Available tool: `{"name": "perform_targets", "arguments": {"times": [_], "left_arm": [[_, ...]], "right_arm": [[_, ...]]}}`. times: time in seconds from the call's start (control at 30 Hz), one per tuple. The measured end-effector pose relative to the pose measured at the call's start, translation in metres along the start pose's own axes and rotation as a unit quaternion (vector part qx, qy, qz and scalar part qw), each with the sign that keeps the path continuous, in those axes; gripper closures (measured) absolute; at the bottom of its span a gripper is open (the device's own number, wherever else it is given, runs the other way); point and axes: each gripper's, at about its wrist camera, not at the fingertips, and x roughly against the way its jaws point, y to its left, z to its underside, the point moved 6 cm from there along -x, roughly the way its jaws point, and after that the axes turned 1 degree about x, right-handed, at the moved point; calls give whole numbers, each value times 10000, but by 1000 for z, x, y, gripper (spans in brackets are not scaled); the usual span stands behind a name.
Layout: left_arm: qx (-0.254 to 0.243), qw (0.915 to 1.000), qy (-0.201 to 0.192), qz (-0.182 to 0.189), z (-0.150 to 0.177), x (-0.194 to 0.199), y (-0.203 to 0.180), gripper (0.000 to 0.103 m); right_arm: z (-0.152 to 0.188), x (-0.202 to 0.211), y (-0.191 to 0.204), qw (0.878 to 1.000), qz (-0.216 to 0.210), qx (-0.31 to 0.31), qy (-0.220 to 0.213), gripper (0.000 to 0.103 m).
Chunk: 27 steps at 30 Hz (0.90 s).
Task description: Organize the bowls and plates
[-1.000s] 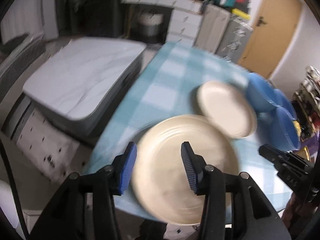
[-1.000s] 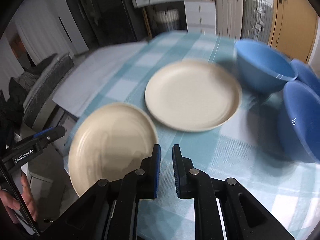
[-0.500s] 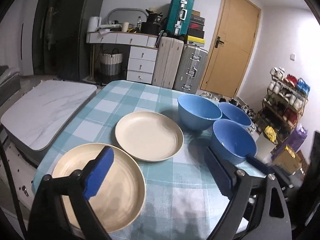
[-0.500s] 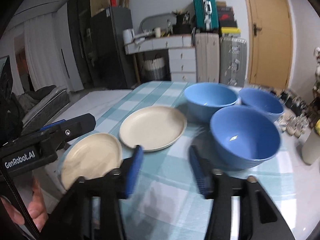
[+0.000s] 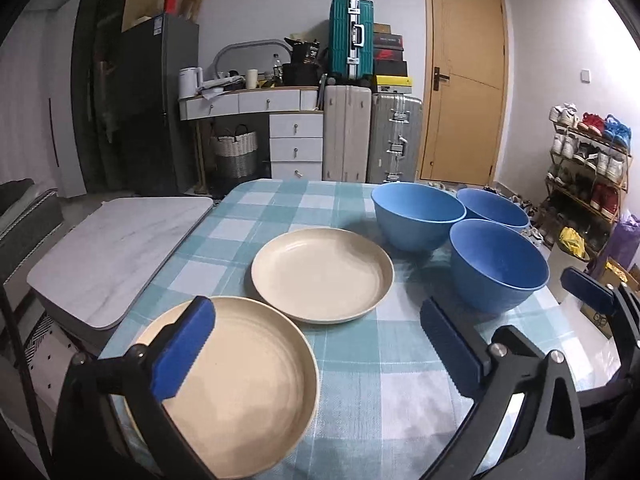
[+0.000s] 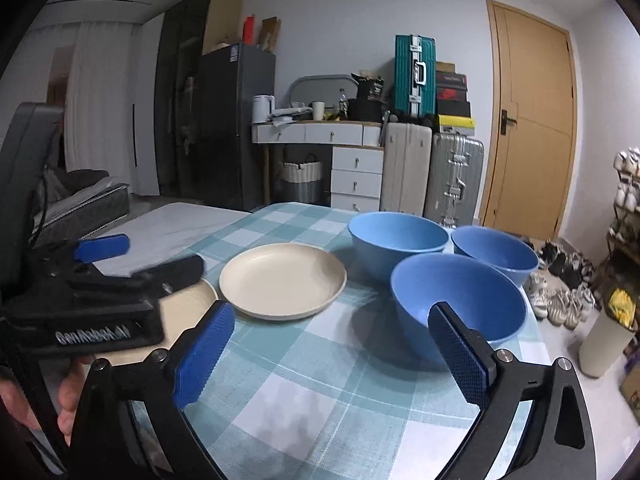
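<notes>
Both jaws have just opened wide and hold nothing. The left gripper (image 5: 316, 344) hovers tilted over the round cream plate (image 5: 236, 392); the right gripper (image 6: 332, 344) faces the nearest blue bowl (image 6: 456, 300).

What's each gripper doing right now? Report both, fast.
Left gripper: open, jaws just been opening, holding nothing.
Right gripper: open, jaws just been opening, holding nothing.

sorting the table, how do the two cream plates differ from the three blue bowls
The plates are shallow, wide and cream; the bowls are deep, steep-walled and blue. The plates lie in a line on the left part of the table; the bowls cluster at the right. All five stand upright, empty and unstacked.
</notes>
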Motion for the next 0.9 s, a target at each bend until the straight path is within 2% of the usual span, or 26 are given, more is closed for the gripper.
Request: {"name": "perform_targets", "arguments": {"times": [0.23,0.4,0.5,0.63,0.67,0.73,0.77,0.83,0.9], "left_arm": [[101,9996,263,-80,4,-8,7,0],[219,9983,501,-211,-1,-18,21,0],[297,9962,779,-239,-14,-29,35,0],[112,9952,895,-385,-46,-49,52,0],[146,9936,1050,-394,-52,-58,58,0],[292,9907,1330,-76,-67,-76,65,0],[230,9903,1367,46,-72,-84,65,0],[-96,9866,1621,-159,-80,-108,69,0],[-294,9819,1865,-175,-84,-133,73,0]], "right_arm": [[3,-9,8,9998,173,73,110,4],[0,-19,9,9994,183,-203,198,4],[-7,-33,12,9983,-14,-417,411,4],[-23,-56,11,9948,58,-623,804,4],[-28,-62,11,9937,36,-655,910,4],[-38,-80,15,9908,-23,-622,1204,4],[-42,-89,17,9895,-24,-562,1330,4],[-50,-107,23,9875,-19,-442,1515,4],[-57,-124,25,9841,-104,-475,1707,4]]}}
